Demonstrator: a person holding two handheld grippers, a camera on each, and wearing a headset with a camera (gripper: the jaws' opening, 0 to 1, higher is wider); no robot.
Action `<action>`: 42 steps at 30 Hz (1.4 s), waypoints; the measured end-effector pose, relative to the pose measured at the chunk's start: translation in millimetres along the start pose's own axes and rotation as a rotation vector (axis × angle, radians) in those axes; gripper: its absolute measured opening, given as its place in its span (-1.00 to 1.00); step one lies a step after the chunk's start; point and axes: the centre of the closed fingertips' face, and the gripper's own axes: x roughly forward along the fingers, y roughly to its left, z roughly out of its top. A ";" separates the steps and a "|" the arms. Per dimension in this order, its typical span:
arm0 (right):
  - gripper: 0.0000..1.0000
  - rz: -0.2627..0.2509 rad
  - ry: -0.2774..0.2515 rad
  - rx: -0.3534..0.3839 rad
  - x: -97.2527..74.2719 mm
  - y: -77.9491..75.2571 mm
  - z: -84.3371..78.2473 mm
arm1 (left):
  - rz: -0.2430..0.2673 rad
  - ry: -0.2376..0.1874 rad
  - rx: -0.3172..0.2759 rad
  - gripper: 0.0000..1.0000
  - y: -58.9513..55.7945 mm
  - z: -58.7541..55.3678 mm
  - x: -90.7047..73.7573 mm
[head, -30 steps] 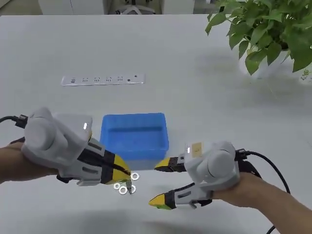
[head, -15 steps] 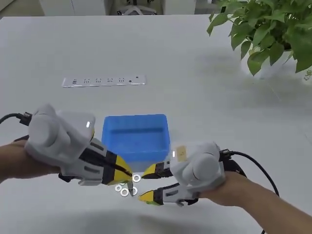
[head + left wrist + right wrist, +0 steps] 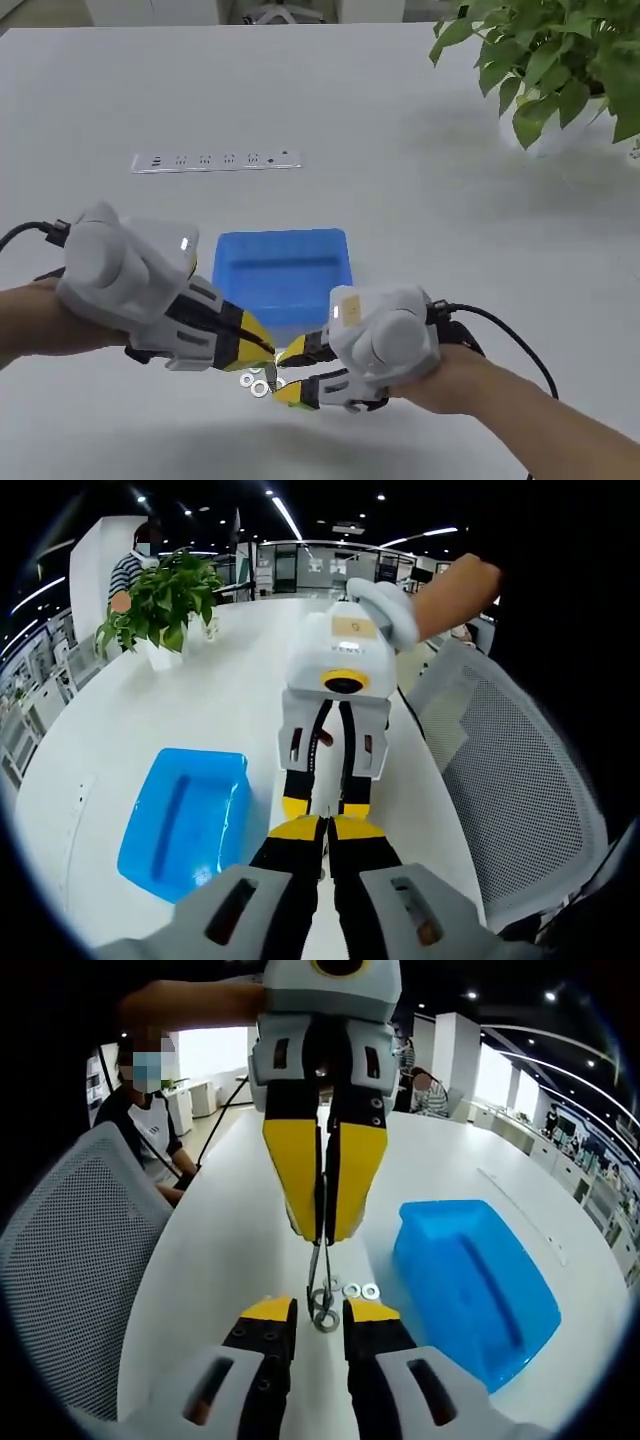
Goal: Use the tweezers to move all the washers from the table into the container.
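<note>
Left claw [image 3: 268, 352] pinches the tweezers [image 3: 318, 1260]; your spread right claw [image 3: 288, 375] has closed in from 3 o'clock, so picking the washers [image 3: 362, 1290] looks near.

We see a blue container [image 3: 283, 270], white counter [image 3: 400, 190], silver washers [image 3: 361, 1290] and tweezers [image 3: 318, 1258], green plant [image 3: 560, 60]; left gripper [image 3: 268, 351] and right gripper [image 3: 288, 375] are grey with yellow-and-black jaws.
</note>
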 end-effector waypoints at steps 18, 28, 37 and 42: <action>-0.81 -0.010 0.031 -0.001 5.1 -0.1 -1.3 | 0.001 0.001 -0.001 -0.89 0.4 -0.4 -0.3; -0.82 -0.018 0.030 0.014 4.7 -0.1 -1.3 | 0.002 0.007 0.003 -0.88 -1.1 -0.3 -0.4; -0.83 -0.019 0.026 0.015 4.6 0.1 -1.5 | -0.001 0.011 0.003 -0.88 -2.1 -0.1 0.4; -0.83 -0.018 0.024 0.012 4.5 0.9 -1.2 | 0.000 0.014 -0.002 -0.87 -2.5 -0.3 0.4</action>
